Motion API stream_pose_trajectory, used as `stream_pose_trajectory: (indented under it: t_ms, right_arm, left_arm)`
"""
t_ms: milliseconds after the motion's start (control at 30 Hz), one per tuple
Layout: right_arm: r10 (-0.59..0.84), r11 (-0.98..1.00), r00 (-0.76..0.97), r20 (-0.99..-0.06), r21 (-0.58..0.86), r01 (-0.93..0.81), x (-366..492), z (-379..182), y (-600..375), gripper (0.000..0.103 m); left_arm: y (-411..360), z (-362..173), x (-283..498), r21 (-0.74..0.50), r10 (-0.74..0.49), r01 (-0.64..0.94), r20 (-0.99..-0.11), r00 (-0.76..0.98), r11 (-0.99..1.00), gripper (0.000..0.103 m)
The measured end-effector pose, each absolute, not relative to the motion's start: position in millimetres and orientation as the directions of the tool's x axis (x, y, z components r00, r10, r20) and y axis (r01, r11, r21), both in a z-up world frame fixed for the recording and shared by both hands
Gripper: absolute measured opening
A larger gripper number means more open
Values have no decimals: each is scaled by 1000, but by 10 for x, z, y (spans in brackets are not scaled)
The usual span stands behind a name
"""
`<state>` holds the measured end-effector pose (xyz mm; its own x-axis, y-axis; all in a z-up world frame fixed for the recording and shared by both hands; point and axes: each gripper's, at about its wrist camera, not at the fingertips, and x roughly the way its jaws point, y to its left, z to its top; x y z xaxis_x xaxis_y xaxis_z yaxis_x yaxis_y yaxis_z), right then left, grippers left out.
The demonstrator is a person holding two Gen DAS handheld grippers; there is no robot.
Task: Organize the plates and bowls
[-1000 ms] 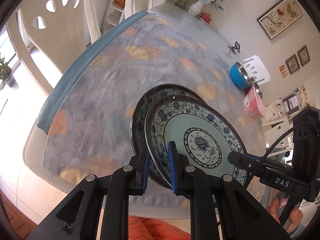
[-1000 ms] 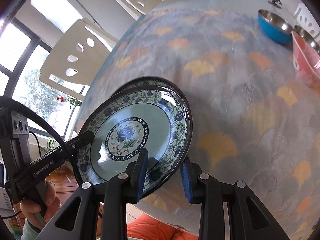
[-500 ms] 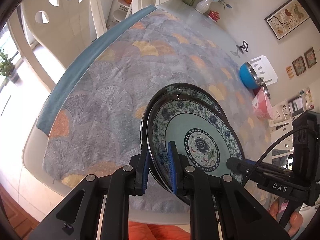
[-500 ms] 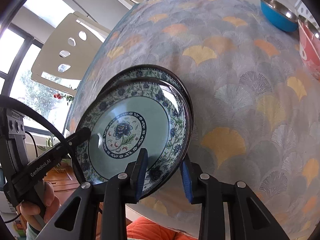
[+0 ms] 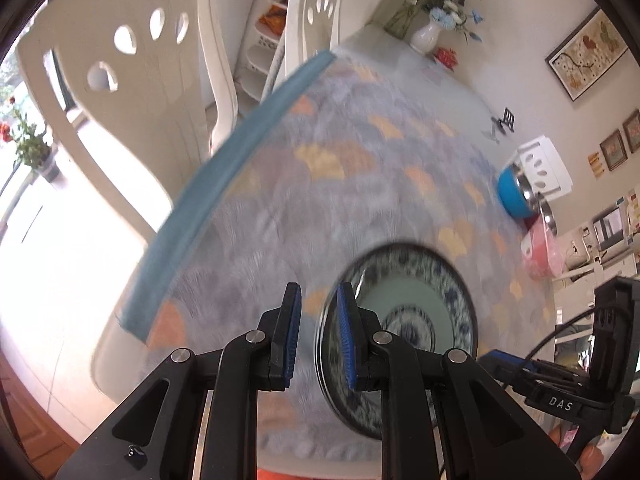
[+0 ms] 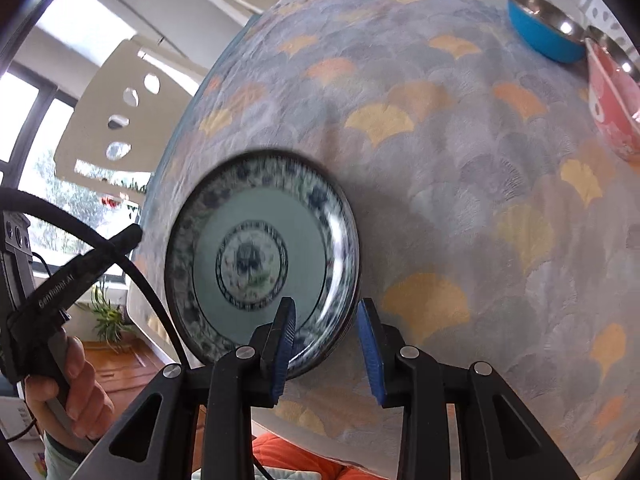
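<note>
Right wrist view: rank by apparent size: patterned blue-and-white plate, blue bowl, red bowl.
1. round blue-and-white patterned ceramic plate: largest by far, though nearest the camera.
2-3. red patterned bowl and blue steel-lined bowl: not ranked. They look similar, and the red one is cut off by the picture's edge.

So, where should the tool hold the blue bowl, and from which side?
Grip the rim of the blue bowl, one finger inside and one outside. It stands upright with its mouth up, so the thin rim is free, while the round wall would likely slip. Come from above on the side facing the bare cloth; the pink bowl crowds the other side.
</note>
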<state>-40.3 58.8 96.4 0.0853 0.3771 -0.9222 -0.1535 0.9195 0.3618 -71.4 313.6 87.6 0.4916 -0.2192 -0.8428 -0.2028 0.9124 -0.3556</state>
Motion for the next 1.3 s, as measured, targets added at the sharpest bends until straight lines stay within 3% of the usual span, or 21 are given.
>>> stream_pose_trajectory:
  t_ms: [233, 567, 600, 633, 700, 767, 800, 833, 900, 1167, 1267, 1300]
  right_arm:
    - [388, 921, 168, -906, 375, -105, -175, 1306, 385, 31]
    - [305, 938, 284, -909, 339, 78, 224, 1606, -187, 31]
    - [294, 935, 293, -910, 337, 109, 217, 1622, -294, 34]
    - [281, 931, 305, -910, 336, 145, 201, 1635, -421, 44]
    - [247, 921, 332, -910, 327, 211, 155, 1659, -678, 63]
    - [218, 907, 349, -911, 321, 272, 128, 1674, -986, 65]
    - [208, 904, 349, -914, 316, 288, 130, 1673, -1093, 65]
    - [190, 902, 345, -919, 302, 308, 143, 1663, -1218, 65]
    - [164, 894, 346, -924, 287, 345, 173, 1666, -1492, 65]
    - [190, 881, 329, -925, 309, 359, 490, 1434, -2468, 65]
    - [214, 883, 320, -923, 323, 340, 665, 1290, -2739, 65]
    - [223, 884, 312, -923, 327, 334, 729, 1237, -2810, 65]
  left_arm:
    - [3032, 1298, -215, -352, -245, -96, -798, 550, 931, 16]
    - [2056, 1640, 814, -397, -471, 254, -725, 502, 882, 16]
    - [1889, 1638, 911, -410, -504, 295, -720, 476, 863, 19]
    - [1721, 1627, 993, -416, -527, 327, -721, 451, 848, 27]
    - [1434, 1615, 1088, -419, -552, 372, -725, 412, 828, 30]
    - [1125, 1600, 1155, -432, -585, 420, -723, 368, 798, 33]
    - [954, 1579, 1187, -438, -597, 440, -726, 341, 784, 44]
    - [816, 1558, 1213, -443, -605, 451, -727, 324, 775, 57]
    - [547, 1513, 1238, -466, -629, 459, -713, 310, 756, 63]
    - [-183, 1221, 1319, -500, -600, 356, -752, 273, 789, 63]
    - [-405, 1037, 1354, -496, -571, 298, -773, 277, 816, 60]
    - [-455, 987, 1358, -500, -570, 285, -773, 279, 818, 53]
